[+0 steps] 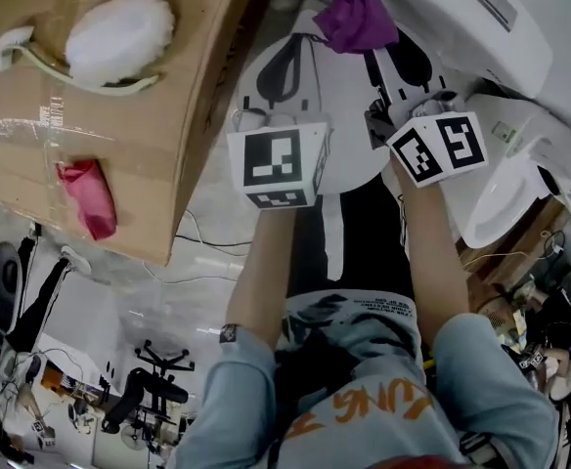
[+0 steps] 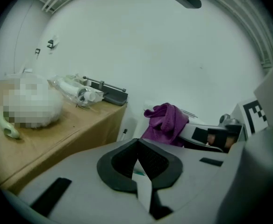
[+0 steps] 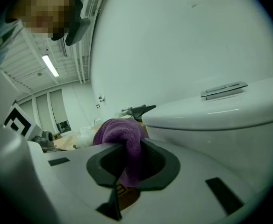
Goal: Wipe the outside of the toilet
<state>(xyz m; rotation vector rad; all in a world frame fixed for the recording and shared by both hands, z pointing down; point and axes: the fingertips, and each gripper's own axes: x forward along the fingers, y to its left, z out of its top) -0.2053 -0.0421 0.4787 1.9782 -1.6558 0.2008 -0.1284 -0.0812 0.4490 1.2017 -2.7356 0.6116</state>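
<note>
The right gripper (image 3: 132, 160) is clamped tight on a purple cloth (image 3: 120, 132), which is bunched up over the jaws. The toilet (image 3: 211, 120) is seen close by at 2 o'clock of those jaws; contact with the cloth cannot be made out. The left gripper (image 2: 139, 164) is held alongside at 9 o'clock, jaws closed together, nothing gripped. A box (image 1: 119, 115) is seen at 10 o'clock.

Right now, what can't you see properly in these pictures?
- The toilet base: right gripper view, hidden behind the right gripper body.
- The purple cloth: head view, unclear whether it touches the toilet.
- The wrapped items on the cardboard box: left gripper view, too small to name.
</note>
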